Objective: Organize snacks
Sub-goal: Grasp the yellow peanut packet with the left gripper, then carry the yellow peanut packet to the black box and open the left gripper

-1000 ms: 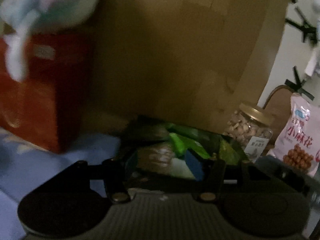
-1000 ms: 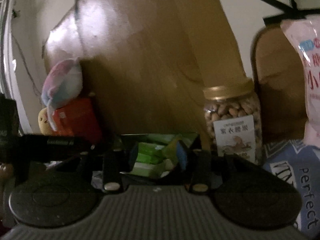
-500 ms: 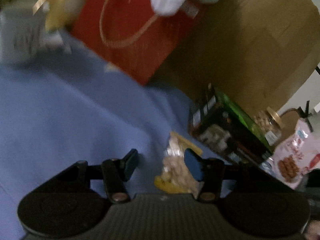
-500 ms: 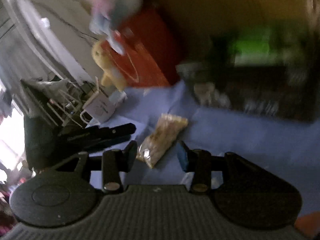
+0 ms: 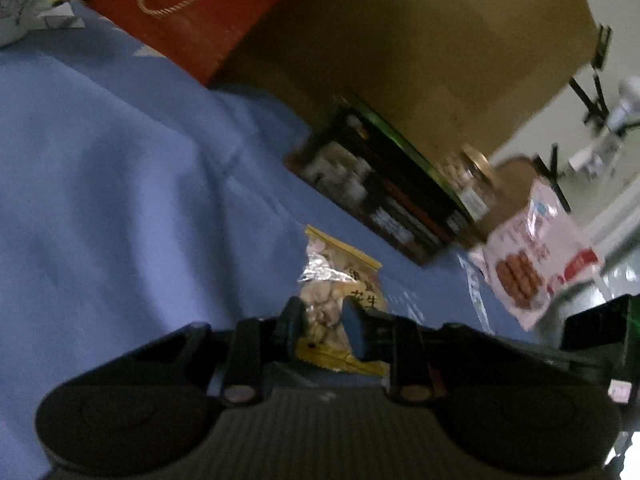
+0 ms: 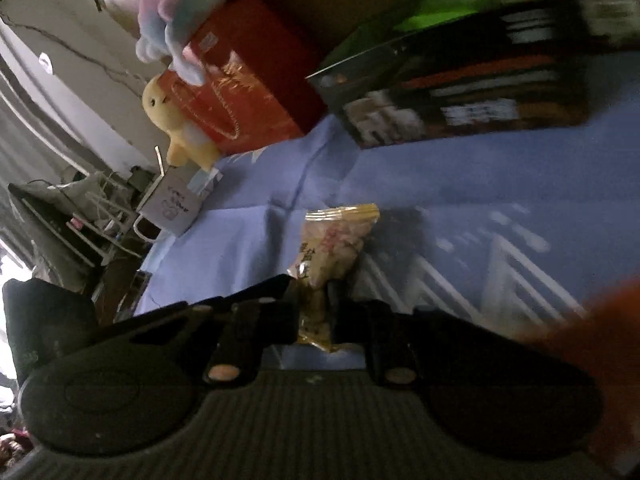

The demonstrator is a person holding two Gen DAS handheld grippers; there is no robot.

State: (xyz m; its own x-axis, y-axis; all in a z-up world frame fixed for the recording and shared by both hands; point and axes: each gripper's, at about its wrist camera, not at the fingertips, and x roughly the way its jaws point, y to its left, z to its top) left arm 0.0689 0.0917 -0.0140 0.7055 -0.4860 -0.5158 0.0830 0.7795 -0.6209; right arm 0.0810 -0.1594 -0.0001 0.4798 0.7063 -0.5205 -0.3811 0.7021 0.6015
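Peanut packet [image 5: 340, 284]: small, clear-fronted, yellow-edged; lying on the blue cloth [image 5: 120, 184], in front of the dark snack box [image 5: 384, 196] and apart from it.

Left gripper [image 5: 322, 326]: low over the cloth, fingers closed in on the near end of the peanut packet, one blue pad [image 5: 354, 330] pressed at each side of it.

Right gripper [image 6: 316, 312]: likewise clamped on a peanut packet [image 6: 332, 248], fingers tight against its near end (cannot tell whether the same packet as in the left view, or a second one).

Dark snack box: open-topped, green packets showing inside in the right view [image 6: 452, 4]; standing on the cloth against a large brown cardboard box [image 5: 420, 40].

Peanut jar [image 5: 472, 184]: gold lid, just beside the dark snack box at its far end.

Pink snack bag [image 5: 532, 256]: beyond the jar, near the dark snack box (blurred).

Red gift box [image 6: 248, 80]: cord handle, just beside the other end of the dark snack box; pale plush toy [image 6: 176, 12] on top, yellow plush chick [image 6: 176, 124] at its far side.

White mug [image 6: 168, 208]: past the chick, well apart from the dark snack box, at the cloth's edge.
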